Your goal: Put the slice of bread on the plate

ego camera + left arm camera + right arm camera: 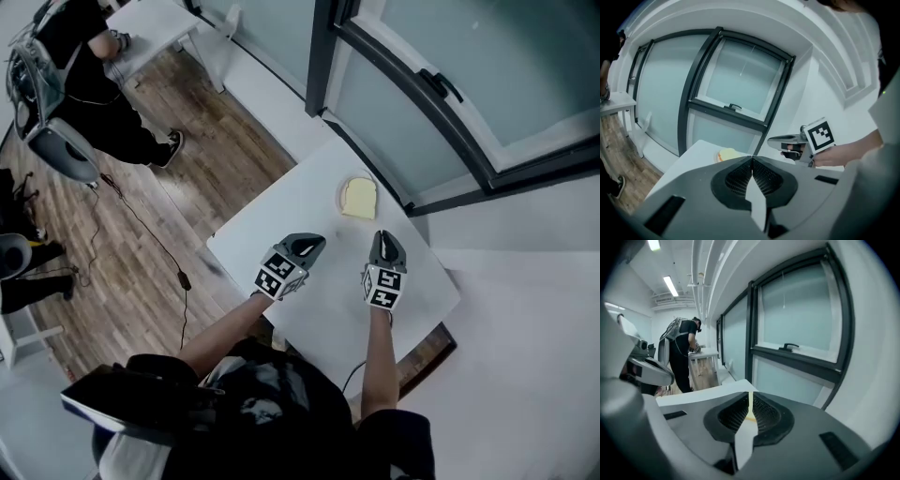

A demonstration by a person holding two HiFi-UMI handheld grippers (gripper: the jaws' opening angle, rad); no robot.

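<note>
Grey left gripper [320,240], right gripper [383,233] (both marker-cubed).

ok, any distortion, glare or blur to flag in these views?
Head view: even light, soft shadows, slice of bread clear on its plate. Left gripper view: heavy fisheye, window frame bows, corners vignetted black. Right gripper view: same fisheye, ceiling lights blown out.

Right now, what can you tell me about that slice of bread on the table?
The slice of bread is pale yellow, squarish with one rounded side. It lies flat on a small white plate near the far edge of the white table, by the window. Only the plate touches it; the left gripper and right gripper are short of it.
</note>
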